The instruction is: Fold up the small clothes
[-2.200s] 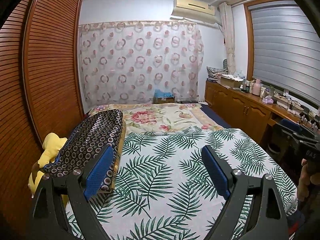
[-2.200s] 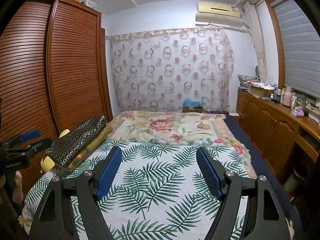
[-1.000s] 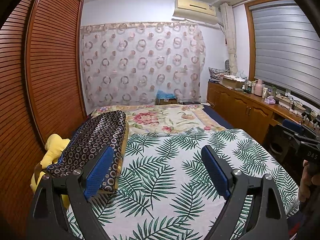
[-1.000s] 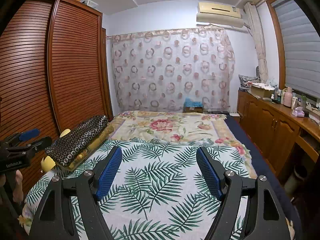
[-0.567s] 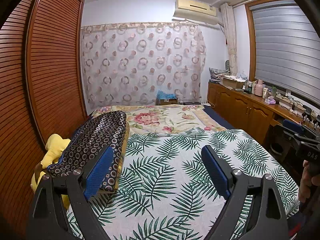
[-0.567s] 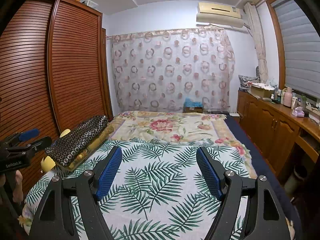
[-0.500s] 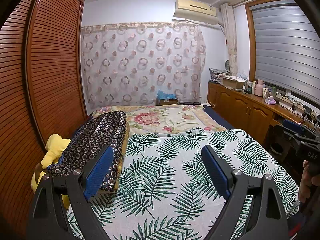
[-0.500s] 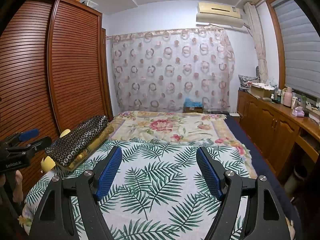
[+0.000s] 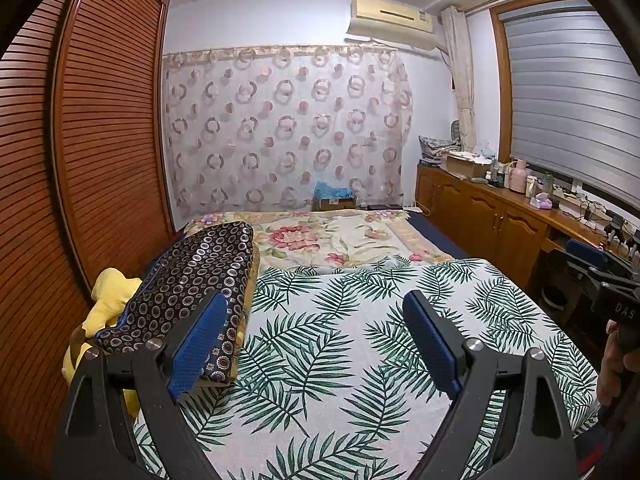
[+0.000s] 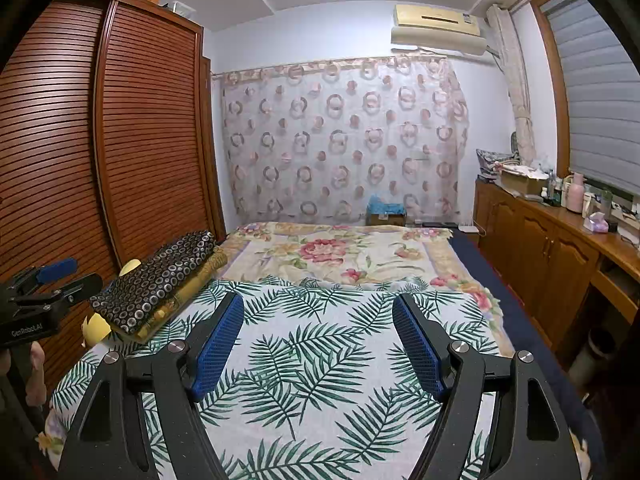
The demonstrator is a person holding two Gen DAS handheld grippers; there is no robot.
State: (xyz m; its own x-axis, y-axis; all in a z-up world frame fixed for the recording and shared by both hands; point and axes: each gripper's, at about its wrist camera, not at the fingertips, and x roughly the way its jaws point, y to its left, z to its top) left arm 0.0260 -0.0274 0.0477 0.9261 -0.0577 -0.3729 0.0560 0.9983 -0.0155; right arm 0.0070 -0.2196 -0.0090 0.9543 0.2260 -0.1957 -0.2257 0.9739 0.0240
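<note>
**Two grippers poised over a bedroom folding surface**

Both sets of jaws stand spread wide and grip nothing: the left gripper (image 9: 316,340) and the right gripper (image 10: 318,344) hang side by side above a palm-leaf sheet (image 9: 320,344) spread across the near half of the bed (image 10: 516,320). No loose small garment shows on that sheet in either view.

What cloth there is lies at the bed's left edge, against the slatted wardrobe (image 9: 100,140): a dark circle-print piece (image 9: 192,272) resting flat and squared on a yellowish folded layer (image 10: 192,280), with a yellow soft item (image 9: 108,292) bunched beside it (whether that is clothing, the pictures cannot settle). The dark piece looks smooth, thin and slippery-surfaced, its edges fairly even, which would suit a stack already folded as well as one waiting to be taken up and laid out.

Risks, as a judgement: a pinch taken at the stack's edge could catch both layers at once and drag the lower one along; a one-sided lift could let the dark cloth slide open and lose its shape; and a low pinch on the bed could snag the palm-leaf sheet instead. The stack's closeness to the bed's edge also leaves room for it to slip off toward the wardrobe.
</note>
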